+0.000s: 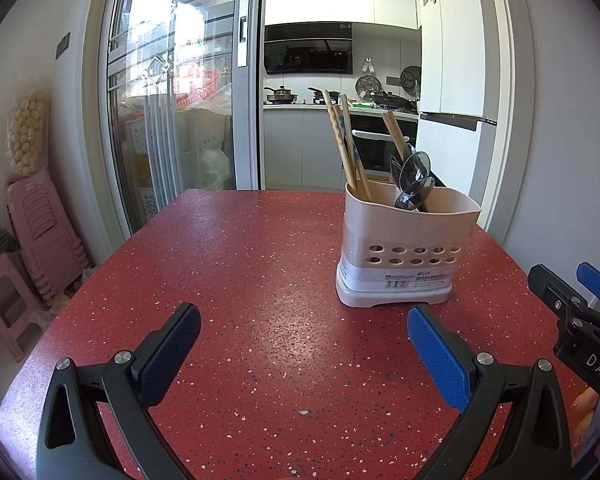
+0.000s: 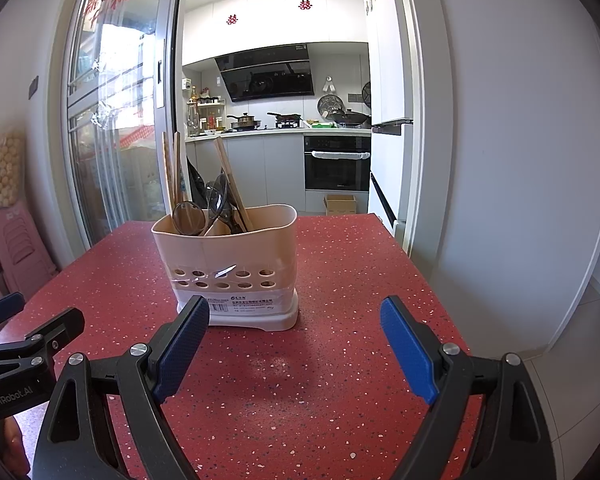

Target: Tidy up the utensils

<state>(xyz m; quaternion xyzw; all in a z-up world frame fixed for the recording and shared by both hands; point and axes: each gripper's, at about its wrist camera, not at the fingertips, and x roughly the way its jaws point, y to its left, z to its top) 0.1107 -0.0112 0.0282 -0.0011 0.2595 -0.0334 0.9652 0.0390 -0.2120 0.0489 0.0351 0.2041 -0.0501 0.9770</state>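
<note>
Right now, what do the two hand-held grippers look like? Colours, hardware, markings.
Both match: the left hand-held gripper and right hand-held gripper have black plastic linkage arms with triangular cut-outs, silver round pivot bolts and blue textured finger pads. White lettering: "GenRobot.AI" on the left one's body, "DAS" visible on the right one's. No cables or sleeves visible.

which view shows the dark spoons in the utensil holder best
The left wrist view: there the dark spoons stand clear above the utensil holder rim, bowls facing the camera. In the right wrist view they overlap the chopsticks, partly hidden.
</note>
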